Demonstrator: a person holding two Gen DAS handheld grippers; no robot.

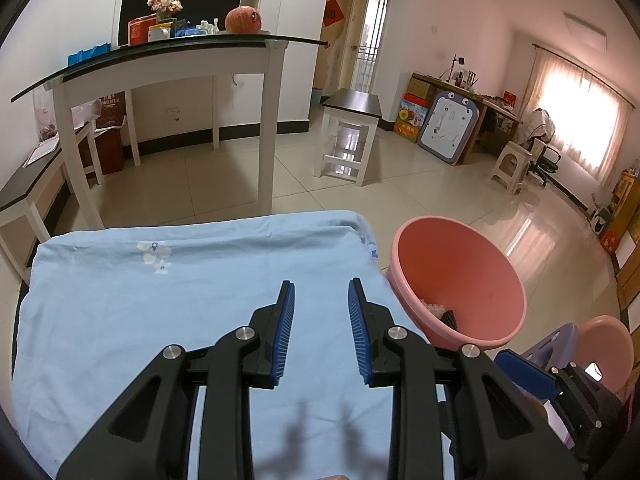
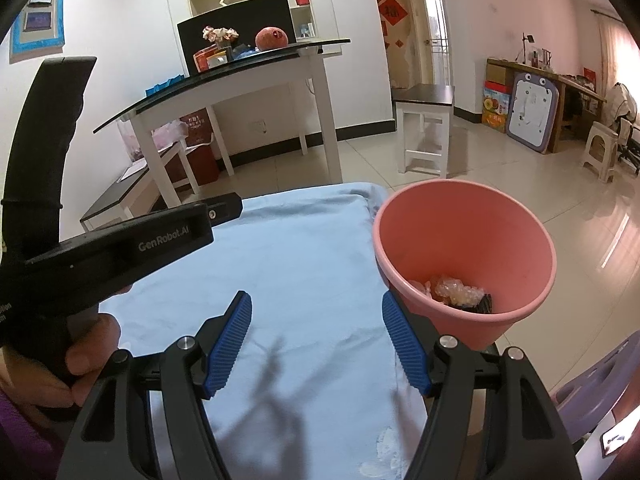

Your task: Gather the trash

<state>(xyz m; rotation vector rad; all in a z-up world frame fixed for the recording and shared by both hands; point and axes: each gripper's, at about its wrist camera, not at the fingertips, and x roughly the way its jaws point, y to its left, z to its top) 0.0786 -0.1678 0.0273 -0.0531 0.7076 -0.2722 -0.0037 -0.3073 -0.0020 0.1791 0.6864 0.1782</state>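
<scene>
A pink plastic bin [image 1: 480, 280] stands off the right edge of a table covered with a light blue cloth [image 1: 160, 300]. The bin also shows in the right wrist view [image 2: 472, 232]. Crumpled clear wrappers [image 2: 456, 292] and a dark piece [image 2: 482, 304] lie at its bottom. My left gripper [image 1: 321, 292] is open and empty above the cloth, left of the bin. My right gripper [image 2: 316, 308] is open and empty above the cloth, its right finger close to the bin's near wall. The left gripper's body [image 2: 120, 248] shows in the right wrist view, held by a hand.
A white glass-topped table [image 1: 168, 64] with a pomelo and boxes stands behind. A white stool [image 1: 352, 132] stands on the tiled floor. A purple stool [image 2: 600, 392] is at the lower right, beside the bin. A desk and drawing board stand far right.
</scene>
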